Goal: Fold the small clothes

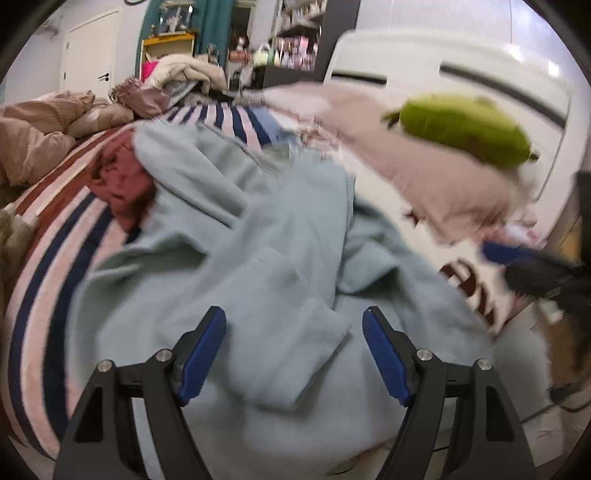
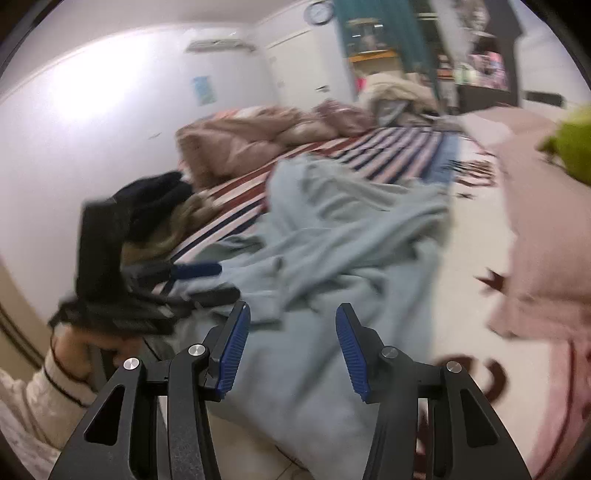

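Both the left gripper (image 1: 293, 356) and right gripper (image 2: 291, 350) gape empty above the pale blue garment (image 1: 258, 229). A maroon cloth (image 1: 123, 184) lies ahead-left of the left jaws. A pink pile (image 1: 424, 155) topped by a green item (image 1: 461, 125) lies ahead-right.

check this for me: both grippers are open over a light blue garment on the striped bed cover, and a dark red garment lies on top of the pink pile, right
Not quite. In the left wrist view the thing on the pink pile is a green item; the dark red garment lies on the striped bed cover beside the light blue garment. The rest holds.

legible text: none | bed cover (image 1: 476, 291), 3–4 o'clock in left wrist view: dark red marks, blurred, unreadable | wall clock (image 2: 318, 12), 12 o'clock in right wrist view: numerals too small
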### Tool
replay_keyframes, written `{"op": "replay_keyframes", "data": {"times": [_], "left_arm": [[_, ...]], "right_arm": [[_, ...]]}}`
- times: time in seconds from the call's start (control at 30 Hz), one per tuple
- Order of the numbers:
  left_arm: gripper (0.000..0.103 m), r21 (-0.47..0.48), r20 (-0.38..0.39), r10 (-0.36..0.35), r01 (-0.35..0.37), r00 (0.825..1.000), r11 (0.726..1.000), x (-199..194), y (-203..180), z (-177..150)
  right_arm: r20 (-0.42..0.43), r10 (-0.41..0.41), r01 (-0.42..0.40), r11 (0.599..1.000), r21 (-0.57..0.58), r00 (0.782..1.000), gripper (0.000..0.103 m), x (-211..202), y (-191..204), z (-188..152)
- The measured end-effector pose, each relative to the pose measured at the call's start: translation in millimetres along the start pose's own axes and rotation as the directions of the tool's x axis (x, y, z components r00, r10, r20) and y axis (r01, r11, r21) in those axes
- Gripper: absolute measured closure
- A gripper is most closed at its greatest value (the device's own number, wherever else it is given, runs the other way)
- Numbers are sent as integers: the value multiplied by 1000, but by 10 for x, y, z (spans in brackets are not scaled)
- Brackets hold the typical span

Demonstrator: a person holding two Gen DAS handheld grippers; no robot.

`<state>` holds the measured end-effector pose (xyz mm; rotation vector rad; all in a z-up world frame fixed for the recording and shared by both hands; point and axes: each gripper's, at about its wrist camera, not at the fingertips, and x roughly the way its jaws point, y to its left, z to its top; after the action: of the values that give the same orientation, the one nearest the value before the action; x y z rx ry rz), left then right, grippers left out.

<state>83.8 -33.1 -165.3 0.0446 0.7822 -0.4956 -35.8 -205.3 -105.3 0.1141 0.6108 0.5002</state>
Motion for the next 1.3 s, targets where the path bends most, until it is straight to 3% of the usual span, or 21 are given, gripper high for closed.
{"op": "replay_keyframes", "data": {"times": [0.03, 0.1, 0.13, 0.17, 0.3, 0.4, 0.63, 0.7, 0.73, 0.77, 0.83, 0.9, 0.97, 1.1, 1.23, 1.27, 1.3], "left_arm": [[37, -9, -23, 7, -8, 1000, 1000, 77, -18, -4], [61, -69, -43, 28, -31, 999, 997, 134, 23, -9], [79, -88, -45, 36, -40, 998, 995, 123, 64, -4], [89, -101, -46, 38, -42, 998, 994, 94, 104, -3], [94, -156, 39, 20, -13, 999, 988, -295, 285, -48], [94, -176, 64, 61, -49, 996, 983, -550, 421, -142], [91, -269, -22, 103, -106, 994, 957, -591, 820, -566], [84, -293, -19, 89, -91, 996, 952, -615, 863, -641], [72, -292, -17, 81, -83, 997, 953, -633, 872, -661], [53, -285, -21, 70, -73, 997, 956, -633, 878, -672], [36, -273, -8, 80, -79, 997, 959, -661, 909, -691], [36, -280, 2, 84, -80, 997, 957, -698, 966, -691], [35, -295, 25, 72, -61, 997, 953, -744, 1019, -683], [35, -295, 42, 104, -87, 994, 952, -824, 1096, -662], [35, -316, 51, 131, -108, 990, 943, -880, 1231, -675], [34, -318, 59, 131, -105, 990, 942, -898, 1254, -669], [34, -315, 70, 129, -101, 989, 944, -905, 1270, -649]], "right_arm": [[12, -5, 5, 1000, 16, 1000, 59, -70, -57, -20], [29, -25, 24, 999, 39, 999, 59, -182, -148, -68], [33, -38, 36, 998, 46, 999, 59, -215, -181, -93], [36, -50, 48, 997, 54, 998, 59, -249, -230, -118], [31, -69, 66, 992, 104, 997, 59, -294, -394, -202], [23, -89, 85, 988, 132, 996, 59, -290, -477, -267], [-44, -126, 132, 973, 187, 991, 59, -156, -583, -407], [-88, -158, 171, 971, 167, 984, 59, -105, -548, -460], [-99, -159, 173, 972, 161, 982, 59, -95, -535, -481], [-120, -154, 172, 973, 153, 981, 59, -71, -511, -512], [-146, -158, 178, 975, 135, 976, 59, -22, -478, -551], [-186, -205, 227, 969, 102, 961, 62, 74, -450, -573], [-201, -296, 315, 946, 71, 934, 93, 149, -447, -586], [-220, -339, 357, 933, 44, 915, 98, 141, -452, -579], [-208, -454, 466, 885, 7, 866, 100, 25, -454, -534], [-201, -455, 467, 884, 14, 867, 100, -16, -467, -520], [-195, -423, 437, 899, 32, 885, 99, -58, -480, -512]]}}
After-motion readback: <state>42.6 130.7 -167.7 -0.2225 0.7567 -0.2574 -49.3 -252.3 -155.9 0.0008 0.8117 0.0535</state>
